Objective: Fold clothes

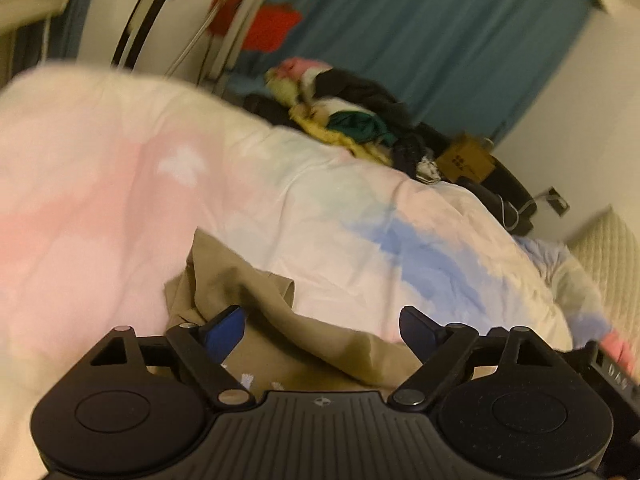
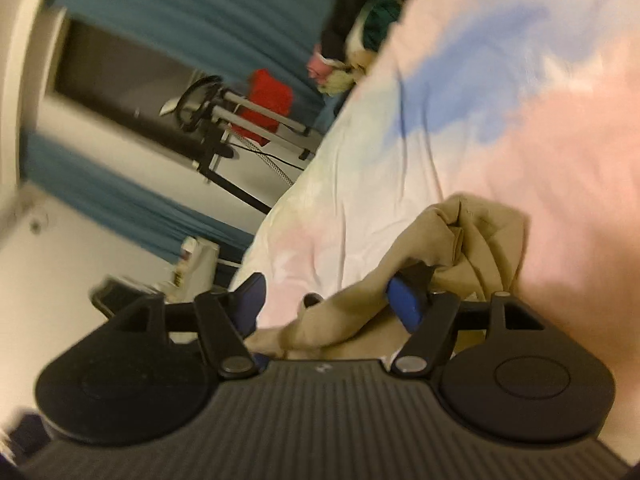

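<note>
Here, a bed (image 1: 320, 208) fills most of both views, covered by a rumpled duvet (image 2: 520, 100) printed in soft pink, white and blue patches. Behind it hangs a teal curtain (image 1: 440, 28), with a metal stand (image 2: 224, 120) and something red (image 1: 272, 26) beside it near the wall. At the far end of the bed sits a heap of clothes (image 1: 344, 112) in black, yellow, green and pink, and just beyond the heap a brown cardboard box (image 1: 466, 158). The garment being worked on is a tan piece of clothing (image 1: 256, 304), crumpled on the duvet close to both cameras, with folds bunched up rather than lying flat. The left gripper (image 1: 322, 330) is over the near part of this tan cloth with its jaws spread wide, blue fingertips (image 1: 224, 330) on either side and the fabric lying loose between them, not pinched. The right gripper (image 2: 328, 304) comes at the same garment from another angle, which tilts the room sideways in its view; its jaws are also spread, and a ridge of the tan cloth (image 2: 452, 240) is draped over and against one blue fingertip while the other fingertip stands clear beside the duvet.
</note>
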Motion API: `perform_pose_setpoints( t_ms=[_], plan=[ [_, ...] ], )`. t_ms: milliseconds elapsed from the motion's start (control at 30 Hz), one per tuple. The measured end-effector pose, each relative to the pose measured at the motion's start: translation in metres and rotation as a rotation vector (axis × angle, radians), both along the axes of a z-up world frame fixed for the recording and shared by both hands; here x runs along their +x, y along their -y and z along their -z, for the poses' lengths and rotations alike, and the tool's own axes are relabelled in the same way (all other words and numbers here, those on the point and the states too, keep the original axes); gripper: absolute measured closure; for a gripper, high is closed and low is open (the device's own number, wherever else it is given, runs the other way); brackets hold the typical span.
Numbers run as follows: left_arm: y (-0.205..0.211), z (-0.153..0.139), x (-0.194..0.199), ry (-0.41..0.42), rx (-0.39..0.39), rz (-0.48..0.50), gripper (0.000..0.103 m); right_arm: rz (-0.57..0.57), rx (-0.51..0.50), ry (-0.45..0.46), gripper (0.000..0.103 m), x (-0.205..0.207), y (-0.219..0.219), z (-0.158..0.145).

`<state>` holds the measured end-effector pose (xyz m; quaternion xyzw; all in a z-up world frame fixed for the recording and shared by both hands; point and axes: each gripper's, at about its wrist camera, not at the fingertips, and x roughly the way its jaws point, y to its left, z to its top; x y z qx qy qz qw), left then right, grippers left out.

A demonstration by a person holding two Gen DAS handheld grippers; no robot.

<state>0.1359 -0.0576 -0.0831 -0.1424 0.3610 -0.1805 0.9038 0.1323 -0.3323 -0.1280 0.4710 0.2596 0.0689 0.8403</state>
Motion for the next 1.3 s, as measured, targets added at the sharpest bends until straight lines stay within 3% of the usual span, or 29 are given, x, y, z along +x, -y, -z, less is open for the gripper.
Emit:
perform_pose_setpoints(
  t_ms=[100, 167, 333, 467, 633, 800, 1033, 1200, 1300],
  plan=[
    [0.006, -0.001, -0.011, 0.050, 0.085, 0.015, 0.013, -0.029, -0.120, 0.033, 0.055, -0.006, -0.011, -0.008],
    [0.009, 0.008, -0.007, 0.032, 0.128, 0.027, 0.010, -0.050, -0.205, 0.019, 0.077, -0.001, -0.017, -0.007],
    [0.012, 0.040, 0.010, -0.027, 0.208, 0.049, 0.010, -0.068, -0.475, -0.064, 0.081, 0.034, -0.032, 0.018],
    [0.014, 0.055, 0.018, -0.005, 0.269, 0.030, 0.010, -0.093, -0.593, -0.096, 0.082, 0.064, -0.043, 0.039],
    [0.011, 0.050, 0.008, 0.016, 0.280, 0.039, 0.009, -0.102, -0.634, -0.089, 0.082, 0.060, -0.050, 0.043],
    [0.008, 0.040, -0.013, 0.031, 0.276, 0.038, 0.010, -0.106, -0.640, -0.074, 0.081, 0.029, -0.054, 0.028],
    [0.005, 0.012, -0.064, 0.127, 0.305, 0.044, 0.008, -0.119, -0.658, -0.064, 0.081, -0.008, -0.063, 0.012],
    [0.003, 0.044, -0.064, 0.040, 0.373, 0.015, 0.008, -0.120, -0.623, -0.123, 0.082, -0.009, -0.066, 0.029],
    [-0.005, 0.048, -0.060, -0.008, 0.334, -0.009, 0.008, -0.096, -0.542, -0.119, 0.079, -0.018, -0.058, 0.021]
  ],
)
